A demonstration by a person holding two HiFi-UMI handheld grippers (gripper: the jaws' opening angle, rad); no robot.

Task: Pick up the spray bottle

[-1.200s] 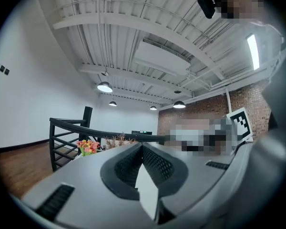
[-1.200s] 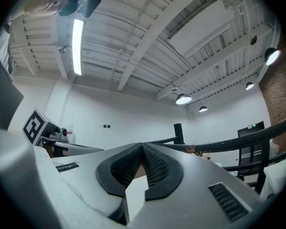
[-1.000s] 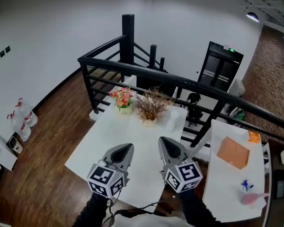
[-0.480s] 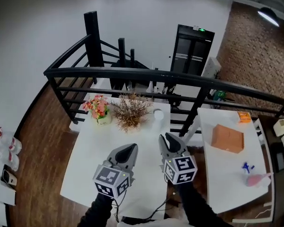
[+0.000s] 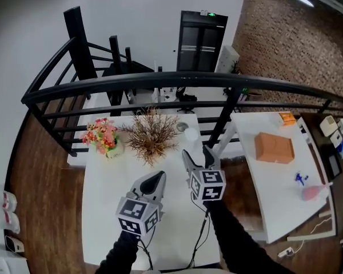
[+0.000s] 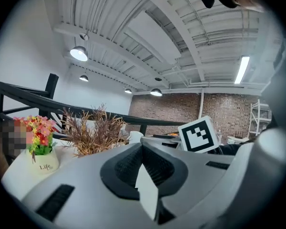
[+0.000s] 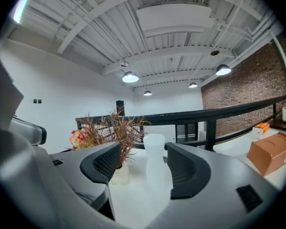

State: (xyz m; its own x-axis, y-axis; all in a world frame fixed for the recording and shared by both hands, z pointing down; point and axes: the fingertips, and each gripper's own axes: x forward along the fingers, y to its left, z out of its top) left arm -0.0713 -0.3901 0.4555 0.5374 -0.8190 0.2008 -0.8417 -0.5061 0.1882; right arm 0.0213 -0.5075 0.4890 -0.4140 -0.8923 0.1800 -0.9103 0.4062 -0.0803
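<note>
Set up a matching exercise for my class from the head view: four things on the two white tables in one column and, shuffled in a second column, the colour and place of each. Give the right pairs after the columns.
Column one
1. flowers
2. dried plant
3. bottle
4. box

Column two
a. orange-brown, on the separate table at the right
b. white, right end of the row of three
c. pink and red, left end of the row
d. brown twigs, middle of the row

Pairs: 1-c, 2-d, 3-b, 4-a
</note>
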